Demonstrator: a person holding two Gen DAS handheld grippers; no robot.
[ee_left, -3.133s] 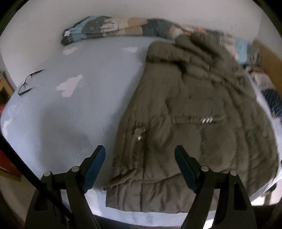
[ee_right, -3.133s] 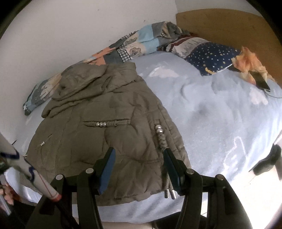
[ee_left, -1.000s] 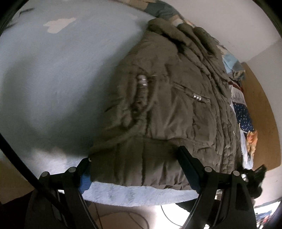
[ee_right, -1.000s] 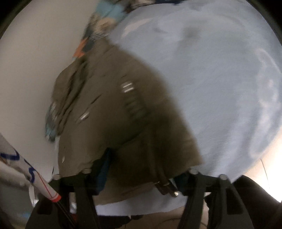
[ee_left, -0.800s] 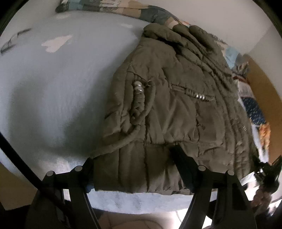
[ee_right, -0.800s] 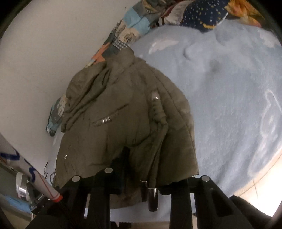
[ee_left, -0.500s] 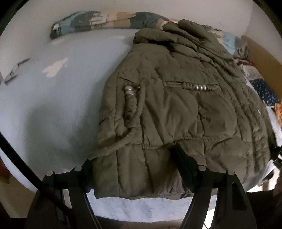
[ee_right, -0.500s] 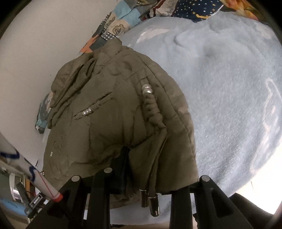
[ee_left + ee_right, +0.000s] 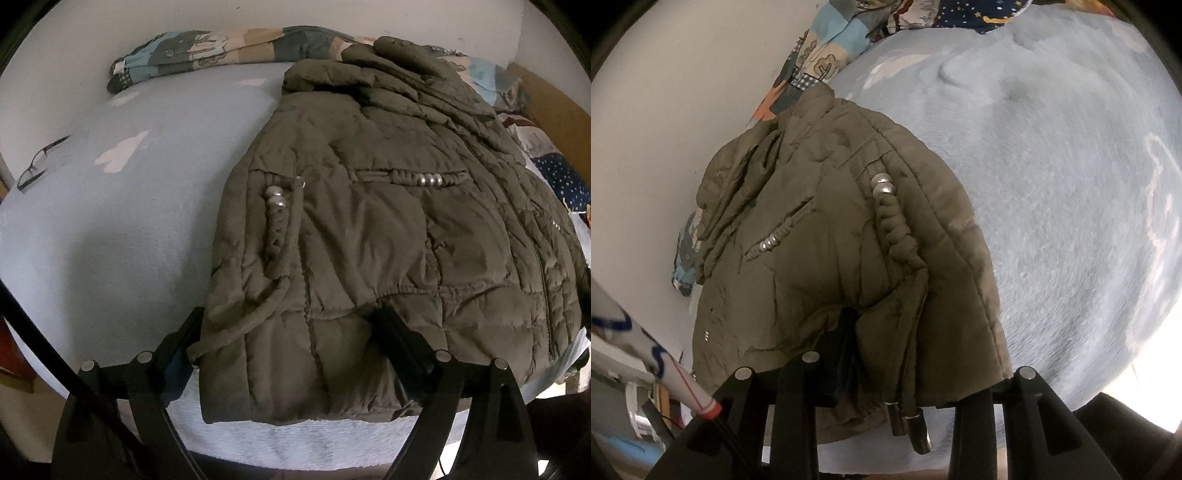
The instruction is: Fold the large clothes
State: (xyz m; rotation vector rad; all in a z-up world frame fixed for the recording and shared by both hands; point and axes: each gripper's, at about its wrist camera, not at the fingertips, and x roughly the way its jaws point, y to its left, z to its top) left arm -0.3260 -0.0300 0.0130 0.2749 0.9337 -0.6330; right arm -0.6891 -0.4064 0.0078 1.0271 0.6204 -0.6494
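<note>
An olive quilted jacket (image 9: 388,229) lies on a light blue bed (image 9: 122,229), hood toward the wall. In the left wrist view my left gripper (image 9: 291,328) straddles the jacket's bottom hem near its left corner; the jaws are wide apart and the fabric bulges between them. In the right wrist view the jacket (image 9: 820,236) fills the lower left, and my right gripper (image 9: 916,354) is shut on its bottom hem at the right corner, the fabric pinched and lifted. Two metal drawstring tips (image 9: 912,424) hang below the hem.
A patchwork blanket (image 9: 221,48) runs along the white wall behind the jacket. Eyeglasses (image 9: 40,162) lie at the bed's left edge. A star-patterned pillow (image 9: 979,11) sits at the far end. A white tube with blue and red marks (image 9: 665,373) crosses the lower left.
Both grippers came down onto the jacket's bottom hem. The right gripper closed on the hem and lifted it; the left gripper slid around the hem, jaws still apart.
</note>
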